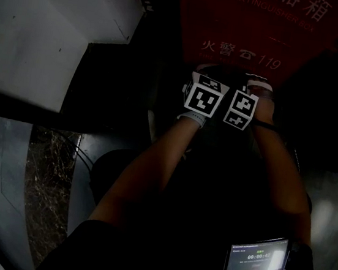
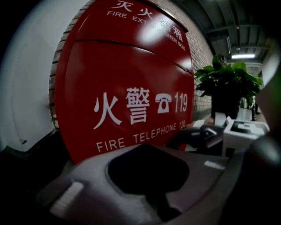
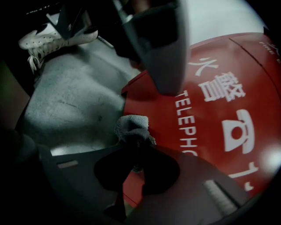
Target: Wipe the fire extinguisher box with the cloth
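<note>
The red fire extinguisher box (image 2: 127,74) with white lettering fills the left gripper view, and its lower front (image 1: 249,43) shows at the top of the dim head view. My right gripper (image 3: 134,143) is shut on a small grey cloth (image 3: 131,125), whose bunched end lies against the box's lower left corner (image 3: 219,101). My left gripper (image 2: 147,147) is shut with nothing in it, just before the box front. Both marker cubes, left (image 1: 202,97) and right (image 1: 241,110), sit side by side below the box.
A potted green plant (image 2: 228,83) stands to the right of the box by a brick wall (image 2: 199,48). Grey floor (image 3: 66,101) and a white shoe (image 3: 48,37) lie left of the box. A pale wall (image 1: 48,23) stands to the left.
</note>
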`<state>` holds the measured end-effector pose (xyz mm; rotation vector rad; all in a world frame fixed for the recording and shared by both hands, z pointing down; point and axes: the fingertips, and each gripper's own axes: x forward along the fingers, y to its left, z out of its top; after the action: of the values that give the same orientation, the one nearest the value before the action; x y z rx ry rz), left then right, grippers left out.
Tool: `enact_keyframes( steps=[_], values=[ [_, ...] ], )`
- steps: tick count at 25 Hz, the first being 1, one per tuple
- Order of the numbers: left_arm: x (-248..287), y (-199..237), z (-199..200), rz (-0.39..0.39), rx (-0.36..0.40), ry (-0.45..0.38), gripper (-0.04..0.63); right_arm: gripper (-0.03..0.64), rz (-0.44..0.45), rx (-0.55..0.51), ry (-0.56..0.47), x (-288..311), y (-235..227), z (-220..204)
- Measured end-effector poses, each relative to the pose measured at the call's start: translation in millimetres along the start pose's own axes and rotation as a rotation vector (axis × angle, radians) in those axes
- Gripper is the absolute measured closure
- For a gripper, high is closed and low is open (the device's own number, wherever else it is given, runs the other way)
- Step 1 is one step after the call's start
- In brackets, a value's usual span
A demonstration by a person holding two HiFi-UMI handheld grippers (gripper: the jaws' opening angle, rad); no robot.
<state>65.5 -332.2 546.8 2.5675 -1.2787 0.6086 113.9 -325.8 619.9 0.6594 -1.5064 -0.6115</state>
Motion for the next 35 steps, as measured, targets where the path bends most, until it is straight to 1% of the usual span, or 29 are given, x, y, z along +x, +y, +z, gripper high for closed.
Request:
enact_keyframes(
  steps=[13, 17, 20, 24, 28, 32, 35],
  values=[
    [3, -3, 0, -0.016, -0.002, 0.003, 0.594, 0.583, 0.066, -0.046, 0.012, 29, 35, 0],
    [3, -1, 5, -0.013, 0.0, -0.007, 0.594, 0.583, 0.081, -0.047, 0.006, 21, 37, 2],
    [0, -1, 13, -0.007, 0.008, -0.028, 0.594, 0.583, 0.065, -0.044, -0.009, 2, 28, 5],
    [-15, -9, 32, -0.018, 0.012, -0.073, 0.594, 0.583, 0.0, -0.029, -0.039, -36, 0, 9],
    [-42, -24, 68, -0.049, -0.008, -0.142, 0.594, 0.583, -0.109, -0.007, -0.059, -87, -46, 2],
    [-69, -40, 116, -0.058, 0.022, -0.221, 0.594, 0.583, -0.252, 0.005, -0.068, -148, -112, -16],
    [-87, -53, 156, -0.061, 0.028, -0.294, 0.594, 0.583, -0.39, 0.017, -0.085, -203, -173, -27]
  ],
)
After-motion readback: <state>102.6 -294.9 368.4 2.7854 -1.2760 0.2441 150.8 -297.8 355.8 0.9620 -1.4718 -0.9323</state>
